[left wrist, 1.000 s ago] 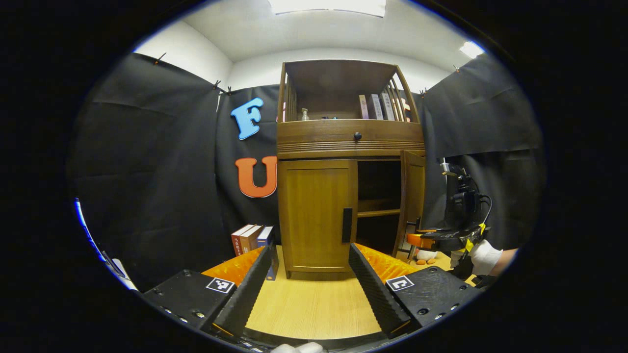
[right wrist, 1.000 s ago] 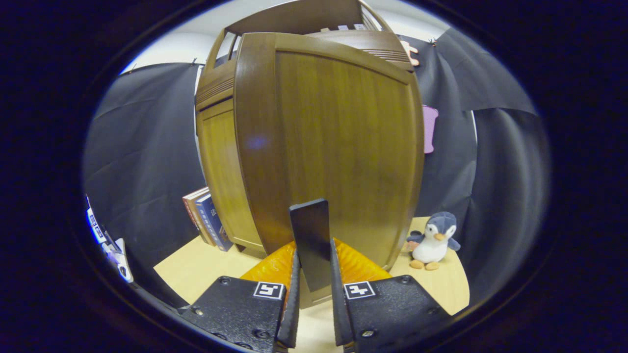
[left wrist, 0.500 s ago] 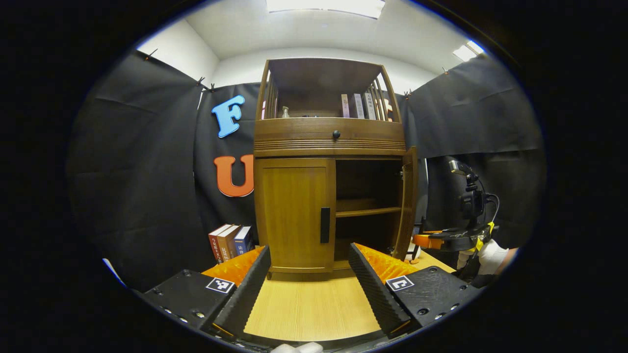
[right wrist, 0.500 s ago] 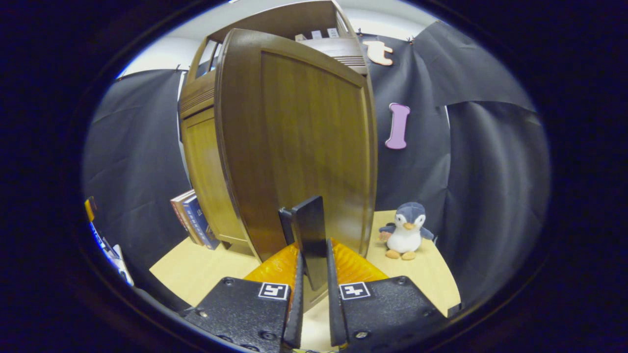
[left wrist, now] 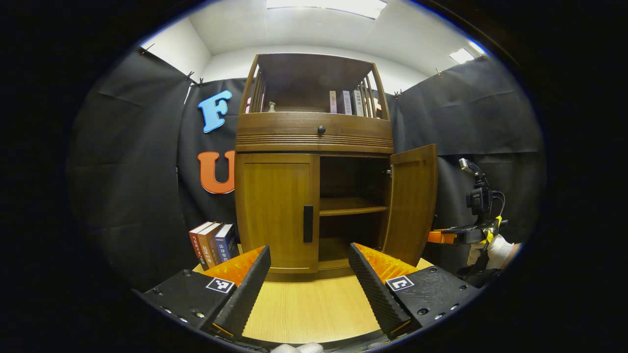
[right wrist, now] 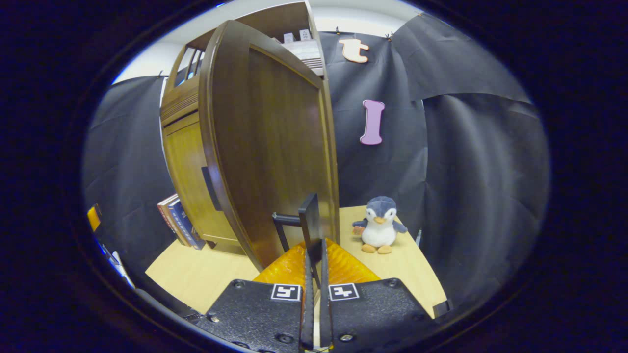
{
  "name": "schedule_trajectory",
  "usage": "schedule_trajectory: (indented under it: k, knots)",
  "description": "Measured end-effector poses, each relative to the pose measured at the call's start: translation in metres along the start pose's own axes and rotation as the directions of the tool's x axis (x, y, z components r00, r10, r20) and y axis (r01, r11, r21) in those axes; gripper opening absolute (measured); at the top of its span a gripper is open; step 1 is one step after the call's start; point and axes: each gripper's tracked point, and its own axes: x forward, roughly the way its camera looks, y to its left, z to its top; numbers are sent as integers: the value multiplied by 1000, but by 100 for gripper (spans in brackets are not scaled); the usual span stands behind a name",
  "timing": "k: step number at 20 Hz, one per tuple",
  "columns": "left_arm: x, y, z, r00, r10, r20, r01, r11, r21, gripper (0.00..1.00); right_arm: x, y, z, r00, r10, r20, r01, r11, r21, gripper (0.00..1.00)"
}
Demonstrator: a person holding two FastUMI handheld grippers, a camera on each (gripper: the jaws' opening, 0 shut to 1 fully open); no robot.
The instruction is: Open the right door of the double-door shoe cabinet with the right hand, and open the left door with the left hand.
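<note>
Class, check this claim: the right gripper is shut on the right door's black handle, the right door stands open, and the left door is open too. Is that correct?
Not quite. The left door is closed, as the left gripper view shows. The rest holds: the right gripper is shut on the right door's black handle, and the right door stands open.

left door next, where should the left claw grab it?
Probably the black vertical handle at the inner edge of the closed left door. Come in straight from the front with the open left claw, fingers straddling the bar's sides; it stands upright.
</note>
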Motion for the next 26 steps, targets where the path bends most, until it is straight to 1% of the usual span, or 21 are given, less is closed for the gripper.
schedule_trajectory:
  k: [3, 6, 8, 13, 17, 20, 21, 22, 23, 24, 26]
  knots:
    - [7, -7, -2, 1000, -23, -5, 23, 1000, -1, 96, -2, -23, 3, 999, -42, 6, 42, 999, 2, 4]
    - [14, -12, -3, 999, -38, -5, 38, 999, -2, 96, 1, -43, 8, 998, -59, 5, 59, 998, 23, 4]
    - [16, -12, -5, 999, -41, -8, 41, 999, -3, 96, 0, -48, 9, 999, -38, 1, 38, 999, 27, 4]
    - [19, -15, -10, 999, -44, -23, 44, 999, -7, 96, 2, -66, 11, 1000, 18, -4, -18, 1000, -9, 4]
    - [17, -14, -11, 999, -40, -21, 40, 999, 2, 96, 4, -79, 15, 996, 90, -6, -90, 995, -36, 4]
    - [16, -7, -14, 999, -30, -24, 30, 999, 11, 96, 3, -80, 13, 992, 123, -16, -123, 992, -24, 4]
    - [16, -5, -13, 999, -25, -22, 25, 1000, 9, 96, 4, -83, 12, 993, 118, -16, -119, 993, -23, 6]
    - [15, -3, -14, 999, -22, -23, 22, 1000, 7, 100, 3, -86, 11, 993, 119, -17, -119, 993, -21, 8]
    - [14, 0, -14, 1000, -17, -23, 17, 1000, 5, 96, 0, -88, 8, 993, 118, -22, -118, 993, -24, 12]
    - [13, 3, -15, 1000, -14, -23, 14, 1000, 3, 96, -4, -92, 5, 993, 110, -33, -111, 993, -33, 15]
    - [12, 8, -14, 1000, -7, -23, 7, 1000, 2, 96, -15, -100, 3, 996, 86, -39, -88, 995, -53, 38]
